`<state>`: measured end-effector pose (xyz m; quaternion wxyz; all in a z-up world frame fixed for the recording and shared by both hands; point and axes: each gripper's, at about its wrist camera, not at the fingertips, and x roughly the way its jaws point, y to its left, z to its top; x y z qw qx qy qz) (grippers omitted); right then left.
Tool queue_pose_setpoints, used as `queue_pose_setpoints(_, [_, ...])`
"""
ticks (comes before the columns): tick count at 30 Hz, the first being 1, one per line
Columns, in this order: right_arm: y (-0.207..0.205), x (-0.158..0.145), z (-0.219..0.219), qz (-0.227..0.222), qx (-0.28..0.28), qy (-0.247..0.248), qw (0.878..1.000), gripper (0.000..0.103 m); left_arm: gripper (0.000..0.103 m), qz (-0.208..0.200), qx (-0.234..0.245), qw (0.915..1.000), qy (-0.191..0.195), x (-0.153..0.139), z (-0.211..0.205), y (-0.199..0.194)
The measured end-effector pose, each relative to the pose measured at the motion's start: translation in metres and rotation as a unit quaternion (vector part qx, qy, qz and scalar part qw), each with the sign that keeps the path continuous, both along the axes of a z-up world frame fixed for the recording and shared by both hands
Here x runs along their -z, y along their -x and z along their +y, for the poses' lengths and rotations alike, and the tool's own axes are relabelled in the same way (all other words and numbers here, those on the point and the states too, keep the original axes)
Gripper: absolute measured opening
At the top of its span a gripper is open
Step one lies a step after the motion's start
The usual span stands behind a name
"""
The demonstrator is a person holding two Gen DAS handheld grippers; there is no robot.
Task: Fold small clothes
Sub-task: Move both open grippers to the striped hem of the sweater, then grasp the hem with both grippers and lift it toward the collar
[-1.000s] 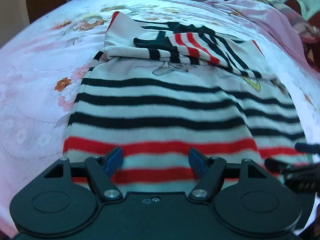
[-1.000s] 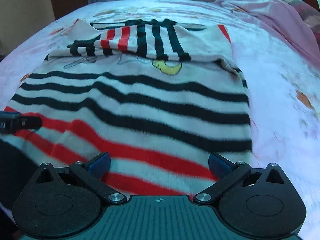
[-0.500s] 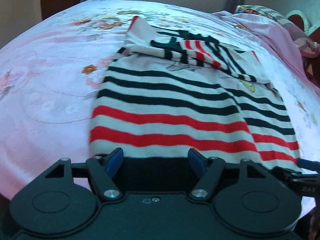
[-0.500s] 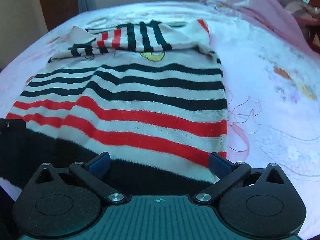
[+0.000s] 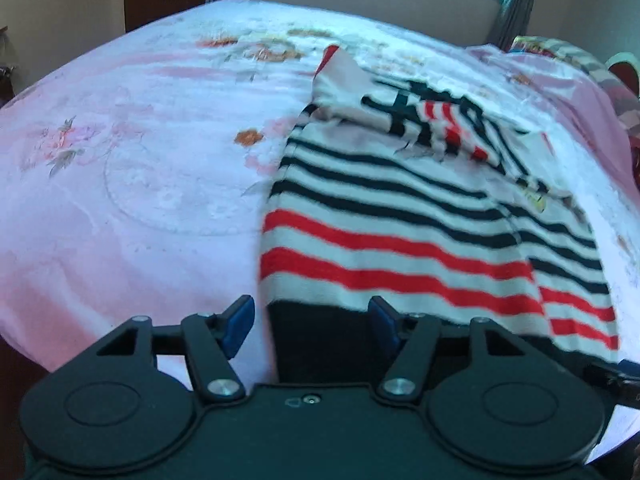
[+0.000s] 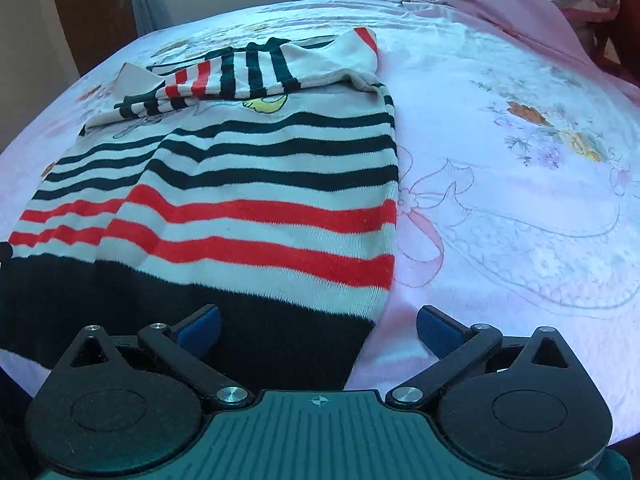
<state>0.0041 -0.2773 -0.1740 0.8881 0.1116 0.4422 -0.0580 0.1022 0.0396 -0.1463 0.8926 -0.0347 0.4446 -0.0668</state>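
Note:
A small white sweater (image 5: 400, 240) with black and red stripes and a black hem (image 5: 320, 332) lies flat on the bed, its sleeves (image 5: 440, 120) folded across the chest. My left gripper (image 5: 311, 320) hovers at the hem's left corner; its jaws are closing, the corner lies between them, and the pads do not press on it. In the right wrist view the sweater (image 6: 260, 184) fills the left half. My right gripper (image 6: 318, 328) stands open over the right corner of the hem (image 6: 160, 292). The right gripper's tip (image 5: 616, 372) shows at the edge of the left wrist view.
The sweater rests on a pink floral bedsheet (image 5: 140, 180), which spreads wide to its left and to its right (image 6: 520, 200). A crumpled pink blanket (image 6: 500, 8) lies at the far right. The bed's near edge runs just under both grippers.
Both grippers drew back from over the stripes to the near black hem, the left sliding toward its left corner, the right toward its right corner. The left jaws narrowed a little.

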Motion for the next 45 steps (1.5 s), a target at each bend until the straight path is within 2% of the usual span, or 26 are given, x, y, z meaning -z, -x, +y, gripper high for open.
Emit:
queue_pose_setpoints(4, [0.003, 0.0, 0.0, -0.002, -0.001, -0.012, 1.0, 0.103, 0.058, 0.019, 0.001, 0.9996, 0.022, 0.013, 0.007, 0.001])
queue_pose_setpoints(6, [0.004, -0.001, 0.002, 0.0, -0.004, -0.016, 1.0, 0.102, 0.051, 0.017, 0.006, 0.9994, 0.029, 0.014, 0.008, 0.005])
queue_pose_setpoints(8, [0.007, -0.003, 0.005, -0.003, -0.008, -0.021, 1.0, 0.087, 0.034, 0.02, 0.012, 0.9989, 0.04, 0.015, 0.009, 0.007])
queue_pose_setpoints(10, [0.011, -0.005, 0.008, -0.008, -0.012, -0.021, 1.0, 0.079, 0.026, 0.023, 0.015, 0.9983, 0.05, 0.016, 0.009, 0.01])
queue_pose_setpoints(12, [0.012, -0.006, 0.007, -0.006, -0.012, -0.029, 0.999, 0.078, 0.018, 0.024, 0.019, 0.998, 0.056, 0.016, 0.009, 0.011])
queue_pose_setpoints(13, [0.013, -0.007, 0.007, -0.006, -0.012, -0.032, 0.999, 0.074, 0.013, 0.025, 0.02, 0.9976, 0.062, 0.016, 0.009, 0.011])
queue_pose_setpoints(14, [0.014, -0.008, 0.007, -0.006, -0.012, -0.036, 0.999, 0.065, 0.011, 0.025, 0.021, 0.9971, 0.068, 0.016, 0.009, 0.012])
queue_pose_setpoints(16, [0.016, -0.009, 0.004, -0.004, -0.013, -0.052, 0.999, 0.053, 0.01, 0.025, 0.027, 0.9966, 0.073, 0.016, 0.008, 0.015])
queue_pose_setpoints(21, [0.017, -0.008, -0.003, -0.005, -0.015, -0.075, 0.997, 0.035, 0.015, 0.031, 0.037, 0.9968, 0.063, 0.021, 0.001, 0.013])
queue_pose_setpoints(23, [0.018, -0.008, -0.009, -0.006, -0.011, -0.09, 0.996, 0.022, 0.015, 0.033, 0.039, 0.9967, 0.064, 0.021, 0.0, 0.012])
queue_pose_setpoints(26, [0.02, -0.006, -0.021, -0.007, -0.001, -0.12, 0.993, 0.019, 0.011, 0.033, 0.043, 0.9964, 0.065, 0.02, 0.001, 0.011])
queue_pose_setpoints(29, [0.017, -0.007, -0.019, -0.001, -0.008, -0.115, 0.993, 0.018, 0.007, 0.032, 0.049, 0.9961, 0.066, 0.018, 0.001, 0.009])
queue_pose_setpoints(30, [0.016, -0.008, -0.017, -0.002, -0.012, -0.113, 0.994, 0.016, 0.006, 0.031, 0.051, 0.996, 0.066, 0.016, 0.0, 0.008])
queue_pose_setpoints(31, [0.015, -0.012, -0.016, -0.008, -0.014, -0.112, 0.994, 0.004, 0.006, 0.025, 0.054, 0.996, 0.066, 0.012, -0.002, 0.008])
queue_pose_setpoints(34, [0.008, -0.024, -0.017, -0.034, -0.02, -0.132, 0.99, 0.005, 0.007, -0.001, 0.065, 0.9948, 0.079, -0.007, -0.009, 0.0])
queue_pose_setpoints(39, [-0.027, -0.044, -0.02, -0.075, -0.014, -0.145, 0.987, 0.005, 0.006, -0.04, 0.075, 0.9919, 0.095, -0.038, -0.029, -0.036])
queue_pose_setpoints(42, [-0.058, -0.06, -0.03, -0.098, -0.005, -0.147, 0.984, 0.005, 0.006, -0.043, 0.061, 0.9909, 0.112, -0.051, -0.039, -0.073])
queue_pose_setpoints(45, [-0.102, -0.063, -0.05, -0.098, 0.014, -0.153, 0.983, 0.005, 0.007, -0.029, 0.034, 0.9927, 0.112, -0.049, -0.047, -0.121])
